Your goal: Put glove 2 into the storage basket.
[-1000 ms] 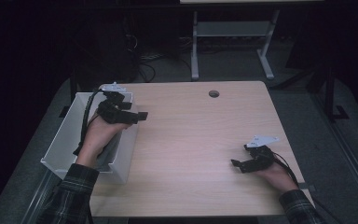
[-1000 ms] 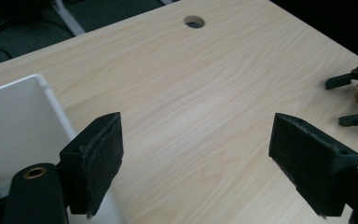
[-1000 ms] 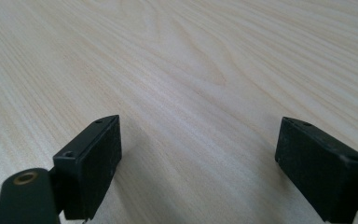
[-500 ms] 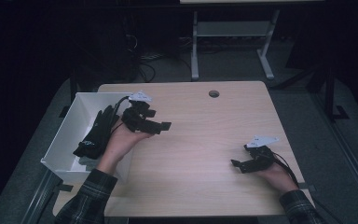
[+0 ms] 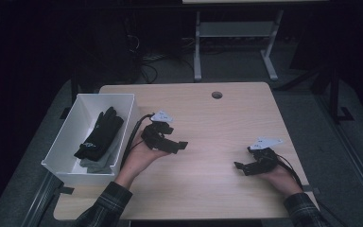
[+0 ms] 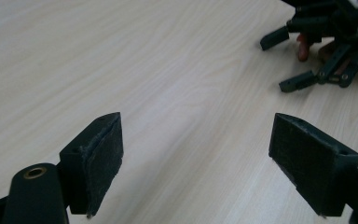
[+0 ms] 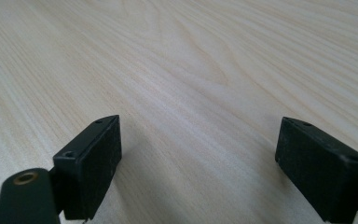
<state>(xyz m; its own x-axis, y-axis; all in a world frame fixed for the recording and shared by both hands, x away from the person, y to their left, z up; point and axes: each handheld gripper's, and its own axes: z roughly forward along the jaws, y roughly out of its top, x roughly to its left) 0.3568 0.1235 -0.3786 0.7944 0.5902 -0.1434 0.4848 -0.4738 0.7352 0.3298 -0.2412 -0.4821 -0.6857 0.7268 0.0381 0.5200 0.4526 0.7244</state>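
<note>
A black glove (image 5: 101, 135) lies in a white bin (image 5: 71, 124) at the table's left edge, on top of a grey piece of cloth (image 5: 96, 163). My left gripper (image 5: 177, 138) hovers over the wooden table (image 5: 217, 127) just right of the bin, pointing right. In the left gripper view it (image 6: 200, 135) is open with bare wood between its pads. My right gripper (image 5: 243, 159) rests near the front right, pointing left, and also appears far off in the left gripper view (image 6: 284, 60). In its own view it (image 7: 198, 140) is open and holds nothing.
A round cable hole (image 5: 216, 95) sits near the table's far edge. Beyond the table stands a metal frame (image 5: 236, 38) on a dark floor with cables. The stretch of table between the two grippers is bare wood.
My left gripper has moved from above the bin to the right, out over the table, leaving the black glove lying in the bin. The right gripper has stayed put.
</note>
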